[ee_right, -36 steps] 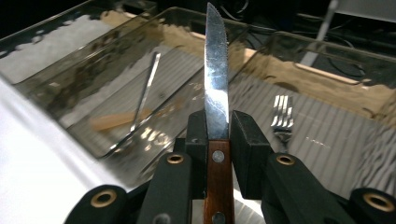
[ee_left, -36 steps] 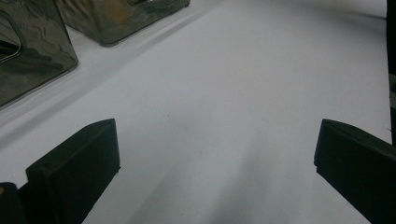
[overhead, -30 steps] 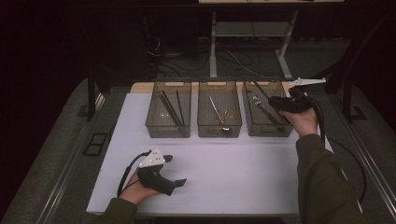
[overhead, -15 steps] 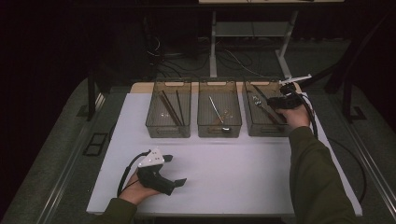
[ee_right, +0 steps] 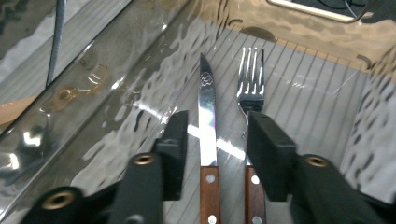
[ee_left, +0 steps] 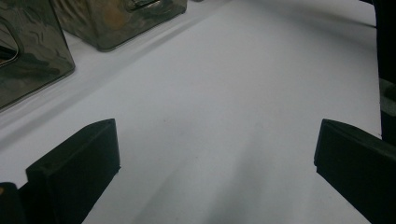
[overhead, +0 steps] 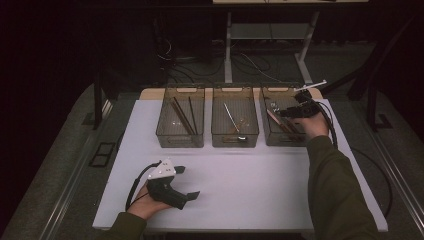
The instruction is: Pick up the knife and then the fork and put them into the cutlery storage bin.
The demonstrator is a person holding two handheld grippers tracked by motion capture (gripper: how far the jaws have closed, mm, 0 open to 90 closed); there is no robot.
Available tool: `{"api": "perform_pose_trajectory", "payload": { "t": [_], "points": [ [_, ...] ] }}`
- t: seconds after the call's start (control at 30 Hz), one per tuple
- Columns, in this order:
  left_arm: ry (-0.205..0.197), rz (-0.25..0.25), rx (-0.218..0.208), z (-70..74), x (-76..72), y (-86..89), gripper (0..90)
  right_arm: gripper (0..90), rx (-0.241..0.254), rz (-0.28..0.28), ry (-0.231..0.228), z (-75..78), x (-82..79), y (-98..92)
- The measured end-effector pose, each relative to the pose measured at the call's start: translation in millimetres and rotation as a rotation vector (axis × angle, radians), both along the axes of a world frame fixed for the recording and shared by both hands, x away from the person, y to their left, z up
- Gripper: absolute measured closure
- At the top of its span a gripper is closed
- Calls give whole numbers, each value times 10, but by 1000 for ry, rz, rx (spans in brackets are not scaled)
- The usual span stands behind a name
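My right gripper (ee_right: 219, 140) reaches down into the right-hand clear bin (overhead: 272, 90), seen in the high view at my right gripper (overhead: 289, 113). Its jaws have just been opening. A wooden-handled knife (ee_right: 208, 107) lies flat on the bin floor between them, and neither pad presses on it. A matching fork (ee_right: 251, 84) lies beside the knife, its handle under the right jaw. My left gripper (overhead: 186, 183) rests on the white table (overhead: 250, 175) at the front left. Its jaws are wide open, with nothing between them in the left gripper view (ee_left: 215, 158).
Three clear bins stand in a row at the back of the table. The left bin (overhead: 181, 145) holds long brown sticks. The middle bin (overhead: 235, 141) holds a spoon. A cable trails from each gripper. Dark floor surrounds the table.
My right gripper has shifted a little left and lower into the right bin. The left hand and its gripper have stayed put.
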State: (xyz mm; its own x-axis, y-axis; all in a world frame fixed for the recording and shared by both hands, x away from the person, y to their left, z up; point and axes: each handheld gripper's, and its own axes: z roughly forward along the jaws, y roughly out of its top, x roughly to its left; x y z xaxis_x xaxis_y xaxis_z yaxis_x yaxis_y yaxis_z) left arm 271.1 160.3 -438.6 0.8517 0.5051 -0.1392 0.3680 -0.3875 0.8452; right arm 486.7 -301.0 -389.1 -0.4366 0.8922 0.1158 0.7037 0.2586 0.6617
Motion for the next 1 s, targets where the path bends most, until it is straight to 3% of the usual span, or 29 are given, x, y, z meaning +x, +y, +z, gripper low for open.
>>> {"api": "perform_pose_trajectory", "payload": {
  "t": [0.27, 0.53, 0.7, 0.87, 1.0],
  "points": [
    [1, -1, 10, -5, -2, -12, 0, 392, 48, 11, -29, 104, -123, -57],
    [1, 3, 12, 1, -1, -24, 0, 297, 70, 27, -101, 245, -339, -94],
    [-2, 8, 13, 1, 8, -22, 0, 205, 102, 66, -128, 281, -494, -70],
    [-3, 7, 17, 0, 10, -19, 0, 186, 93, 101, -174, 278, -645, 12],
    [-2, 6, 19, 3, 15, -12, 0, 180, 109, 120, -181, 247, -743, 49]
  ]
}}
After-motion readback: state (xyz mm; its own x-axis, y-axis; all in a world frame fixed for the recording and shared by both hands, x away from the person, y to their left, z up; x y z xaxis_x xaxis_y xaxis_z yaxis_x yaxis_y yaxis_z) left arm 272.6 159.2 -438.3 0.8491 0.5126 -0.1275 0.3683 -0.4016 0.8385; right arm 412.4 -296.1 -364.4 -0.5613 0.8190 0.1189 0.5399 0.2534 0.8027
